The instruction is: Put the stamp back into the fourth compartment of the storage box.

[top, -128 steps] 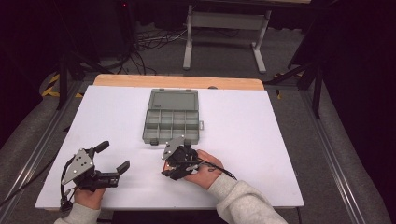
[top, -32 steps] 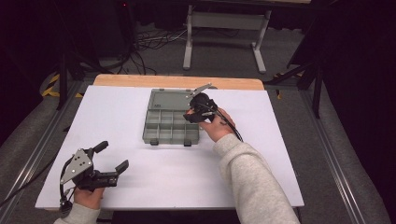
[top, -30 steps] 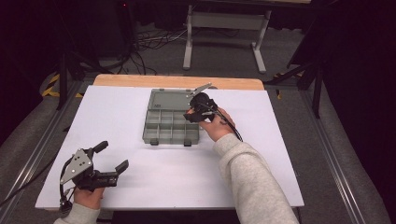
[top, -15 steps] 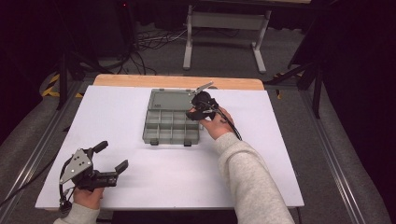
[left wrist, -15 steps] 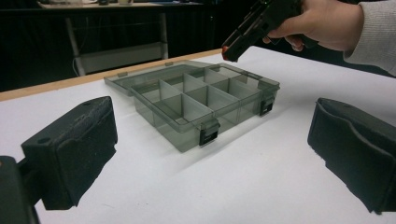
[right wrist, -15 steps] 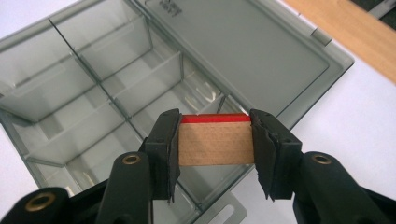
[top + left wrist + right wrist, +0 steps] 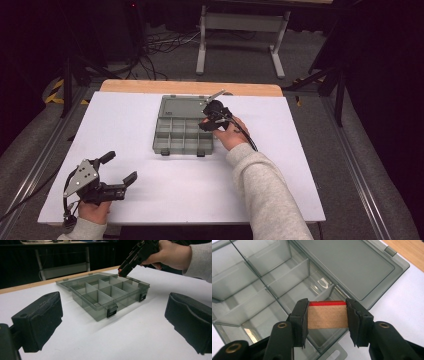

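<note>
The right gripper [image 7: 209, 121] had been carried from the table's near edge to the open box [image 7: 182, 125], its jaws clamped on a red-edged block [image 7: 327, 313] above a right-hand compartment; placing was judged imminent. The left gripper [image 7: 119, 170] lay spread, unladen, at the near-left corner.

In your right gripper view the compartment box [image 7: 317, 287] is cut off at the left, top and bottom edges, and the red-topped block [image 7: 327, 313] clamped in your right claw [image 7: 327, 315] hides the compartment beneath it. From the high view that block is too small to make out, with your right hand [image 7: 231, 134] covering the box's right-hand compartments. In your left gripper view both pads [image 7: 40, 322] of the left claw [image 7: 115, 327] run off the frame edges.
</note>
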{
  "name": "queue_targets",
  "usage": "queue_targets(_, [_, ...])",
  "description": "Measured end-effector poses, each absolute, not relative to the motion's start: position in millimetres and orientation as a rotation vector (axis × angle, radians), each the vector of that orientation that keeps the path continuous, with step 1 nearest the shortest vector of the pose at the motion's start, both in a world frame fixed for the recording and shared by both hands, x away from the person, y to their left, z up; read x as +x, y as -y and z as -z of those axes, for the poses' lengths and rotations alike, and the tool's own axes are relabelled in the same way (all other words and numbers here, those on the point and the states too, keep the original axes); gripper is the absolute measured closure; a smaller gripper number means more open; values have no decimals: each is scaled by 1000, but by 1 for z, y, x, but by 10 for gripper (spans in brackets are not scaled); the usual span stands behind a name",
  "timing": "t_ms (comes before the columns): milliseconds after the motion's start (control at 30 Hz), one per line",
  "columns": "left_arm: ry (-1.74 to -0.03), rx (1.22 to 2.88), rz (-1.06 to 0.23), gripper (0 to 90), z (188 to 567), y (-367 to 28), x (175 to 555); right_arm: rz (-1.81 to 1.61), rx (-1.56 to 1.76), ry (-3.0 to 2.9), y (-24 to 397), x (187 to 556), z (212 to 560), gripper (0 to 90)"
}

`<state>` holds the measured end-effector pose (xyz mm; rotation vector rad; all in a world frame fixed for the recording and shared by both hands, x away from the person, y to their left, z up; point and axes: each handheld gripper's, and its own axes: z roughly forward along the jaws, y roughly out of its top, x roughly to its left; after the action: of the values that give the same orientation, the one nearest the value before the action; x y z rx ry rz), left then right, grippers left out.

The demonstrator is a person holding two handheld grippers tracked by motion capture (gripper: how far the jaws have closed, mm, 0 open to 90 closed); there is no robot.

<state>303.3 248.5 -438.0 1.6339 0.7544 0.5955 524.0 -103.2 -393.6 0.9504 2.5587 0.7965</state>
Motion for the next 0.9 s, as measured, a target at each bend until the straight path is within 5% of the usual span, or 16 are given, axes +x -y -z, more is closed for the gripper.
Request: queue_targets(900, [-759,1629,-593,21,438,-248,303,-733,955,-2583,99,527,404,547])
